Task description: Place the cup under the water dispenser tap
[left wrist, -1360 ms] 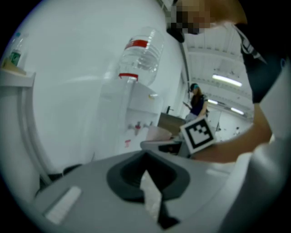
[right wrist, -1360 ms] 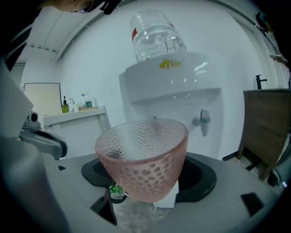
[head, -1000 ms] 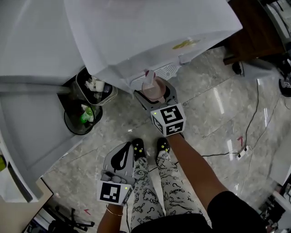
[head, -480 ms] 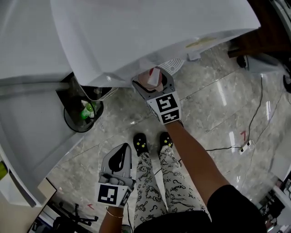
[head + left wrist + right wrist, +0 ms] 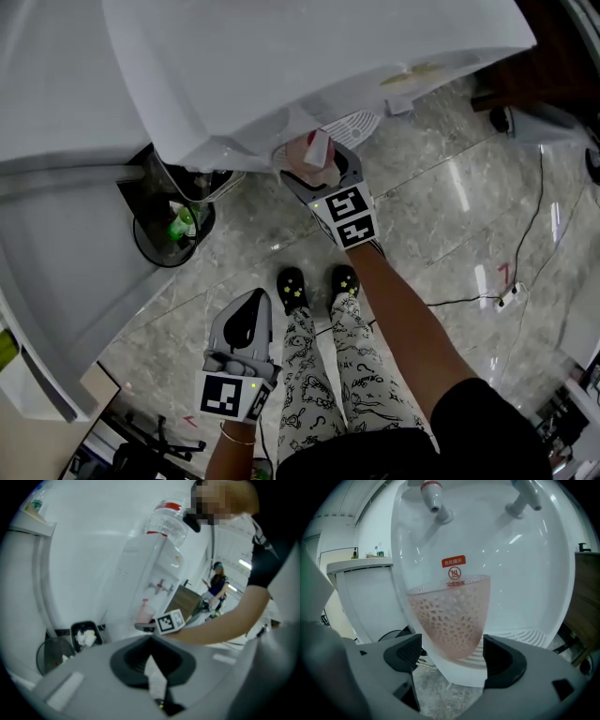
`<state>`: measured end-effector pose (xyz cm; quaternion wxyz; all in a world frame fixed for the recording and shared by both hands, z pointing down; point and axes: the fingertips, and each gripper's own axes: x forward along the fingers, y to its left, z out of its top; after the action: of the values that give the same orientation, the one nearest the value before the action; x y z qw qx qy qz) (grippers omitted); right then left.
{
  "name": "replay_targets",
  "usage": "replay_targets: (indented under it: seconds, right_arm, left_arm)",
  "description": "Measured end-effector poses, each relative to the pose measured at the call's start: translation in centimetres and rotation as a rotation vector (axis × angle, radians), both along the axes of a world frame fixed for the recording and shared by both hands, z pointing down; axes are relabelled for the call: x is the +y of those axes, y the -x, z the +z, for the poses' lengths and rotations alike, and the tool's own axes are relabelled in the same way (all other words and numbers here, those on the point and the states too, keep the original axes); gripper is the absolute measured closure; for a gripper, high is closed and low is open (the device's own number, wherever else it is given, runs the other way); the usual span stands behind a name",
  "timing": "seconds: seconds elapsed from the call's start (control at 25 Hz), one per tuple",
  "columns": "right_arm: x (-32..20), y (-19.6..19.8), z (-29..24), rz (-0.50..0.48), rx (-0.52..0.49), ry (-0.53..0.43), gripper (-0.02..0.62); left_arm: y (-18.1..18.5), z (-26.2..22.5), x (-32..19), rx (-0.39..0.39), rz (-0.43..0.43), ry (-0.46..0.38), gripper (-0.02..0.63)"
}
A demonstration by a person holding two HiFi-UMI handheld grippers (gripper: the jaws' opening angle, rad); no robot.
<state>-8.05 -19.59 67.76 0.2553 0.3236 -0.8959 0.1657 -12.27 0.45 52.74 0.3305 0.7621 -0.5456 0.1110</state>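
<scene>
A translucent pink cup (image 5: 450, 620) sits between the jaws of my right gripper (image 5: 451, 656), which is shut on it. The cup is inside the white water dispenser's (image 5: 281, 66) recess. Its rim is just below the red tap (image 5: 433, 496); the blue tap (image 5: 525, 496) is further right. In the head view the cup (image 5: 307, 159) shows partly under the dispenser's overhang, held by the right gripper (image 5: 311, 173). Whether the cup's base touches the drip tray (image 5: 525, 637) is unclear. My left gripper (image 5: 249, 309) hangs low by the person's legs, shut and holding nothing.
A black bin (image 5: 192, 178) of rubbish and a round bin (image 5: 169, 234) with a green bottle stand left of the dispenser. A white cabinet (image 5: 56, 234) fills the left. The person's feet (image 5: 314, 286) stand on the marble floor; a cable (image 5: 525, 234) runs at right.
My right gripper has carried the cup up and further in under the dispenser's overhang. The left gripper has stayed by the legs.
</scene>
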Motion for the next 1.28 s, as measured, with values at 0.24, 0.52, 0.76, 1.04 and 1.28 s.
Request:
replay_targets:
  seconds: [0.24, 0.52, 0.76, 1.04, 1.28]
  right_arm:
    - [4.1, -5.0, -0.2, 0.196, 0.008, 0.086, 0.198]
    - [12.5, -9.9, -8.7, 0.327, -0.283, 0.159, 0.574]
    - [13.9, -12.3, -25.3, 0.229, -0.508, 0.092, 0.577]
    - [15.9, -13.6, -47.0, 0.029, -0.517, -0.104, 0.58]
    - [19.3, -13.5, -52.8, -0.015, -0.521, -0.16, 0.58]
  left_arm:
    - [-0.5, -0.3, 0.6, -0.012, 0.007, -0.005, 0.617]
    - [-2.0, -2.6, 1.3, -0.009, 0.01, -0.035, 0.617]
    - [-3.8, -10.0, 1.2, 0.009, -0.042, -0.125, 0.617]
    - [-8.4, -26.3, 2.5, 0.023, 0.166, -0.307, 0.617]
    - [-7.5, -34.7, 4.3, -0.085, 0.2, -0.453, 0.617]
